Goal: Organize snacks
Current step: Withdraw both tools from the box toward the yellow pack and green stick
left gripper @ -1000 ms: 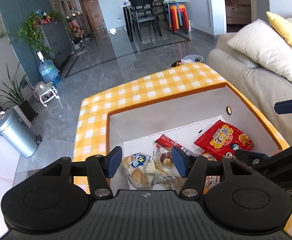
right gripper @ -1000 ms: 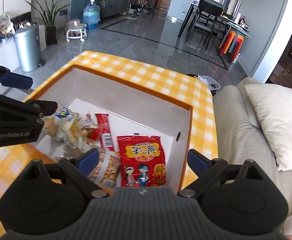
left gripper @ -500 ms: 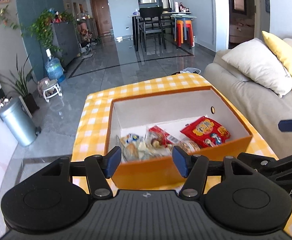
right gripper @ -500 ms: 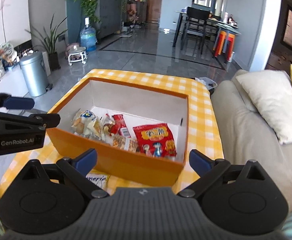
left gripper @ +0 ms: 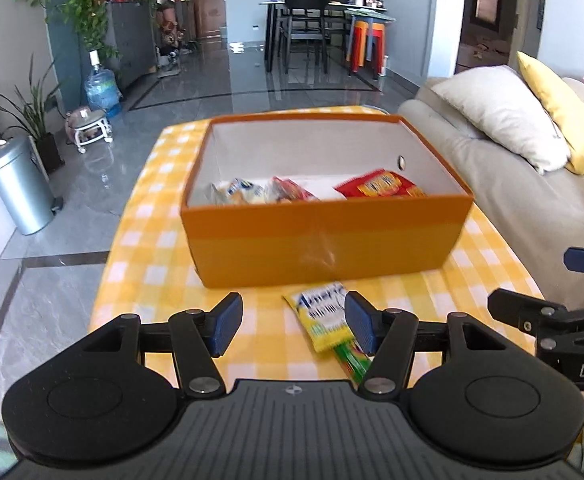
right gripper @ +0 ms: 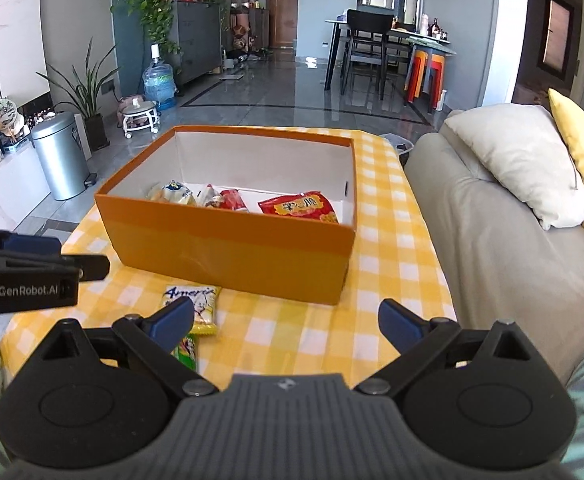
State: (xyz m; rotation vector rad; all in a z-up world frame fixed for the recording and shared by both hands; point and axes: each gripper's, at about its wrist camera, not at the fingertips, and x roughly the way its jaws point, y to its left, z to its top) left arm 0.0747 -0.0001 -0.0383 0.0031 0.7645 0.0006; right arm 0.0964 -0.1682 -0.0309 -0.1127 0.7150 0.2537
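My left gripper (left gripper: 290, 328) and right gripper (right gripper: 286, 318) both hover w/ jaws wide apart, nothing held. Orange box (right gripper: 228, 254) sits on the checked bench (right gripper: 391, 240), red packet (right gripper: 297, 209) + other snacks inside. Yellow packet (left gripper: 323, 314) lies on the bench just in front of the box.

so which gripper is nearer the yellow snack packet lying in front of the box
Left. The left gripper hangs over the yellow packet, its right finger just above it. The right gripper sits off to the packet's right, only its left finger near it.
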